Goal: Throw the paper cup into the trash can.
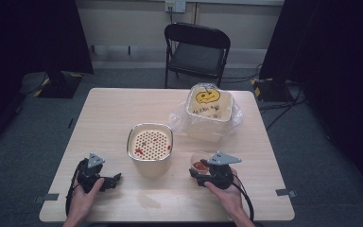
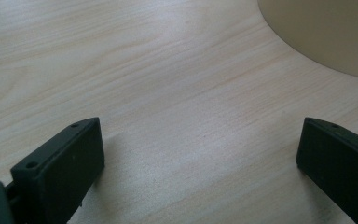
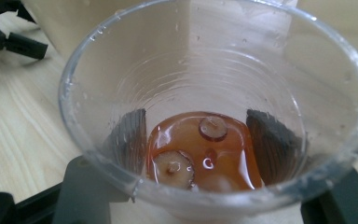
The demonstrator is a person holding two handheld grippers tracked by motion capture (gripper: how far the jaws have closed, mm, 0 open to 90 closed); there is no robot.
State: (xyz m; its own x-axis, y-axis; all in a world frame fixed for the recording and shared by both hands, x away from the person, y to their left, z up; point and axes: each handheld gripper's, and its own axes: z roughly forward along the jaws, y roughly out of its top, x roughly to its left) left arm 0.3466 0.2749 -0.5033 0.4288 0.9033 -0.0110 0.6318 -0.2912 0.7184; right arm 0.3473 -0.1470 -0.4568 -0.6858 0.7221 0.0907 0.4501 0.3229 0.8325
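Pale wooden bench [image 1: 123, 109] seen from above, with a black folding chair [image 1: 196, 52] standing beyond its far edge. On the far right part of the bench sits a square tub [image 1: 210, 109] lined with a clear plastic bag, a yellow face drawn on its inside. Near the bench centre stands a cream cylindrical container [image 1: 150, 150] whose perforated insert carries red specks. Just to the right of this container is the clear plastic cup [image 3: 214, 107], holding a shallow layer of reddish-orange liquid with two pale round slices in it. The right tongs [image 1: 199, 174] are clamped on the lower part of the cup, the dark pads [image 3: 131, 135] showing through its wall on either side. The left tongs [image 2: 200, 163] lie on the bench to the left of the container, spread wide apart with only bare wood between them.
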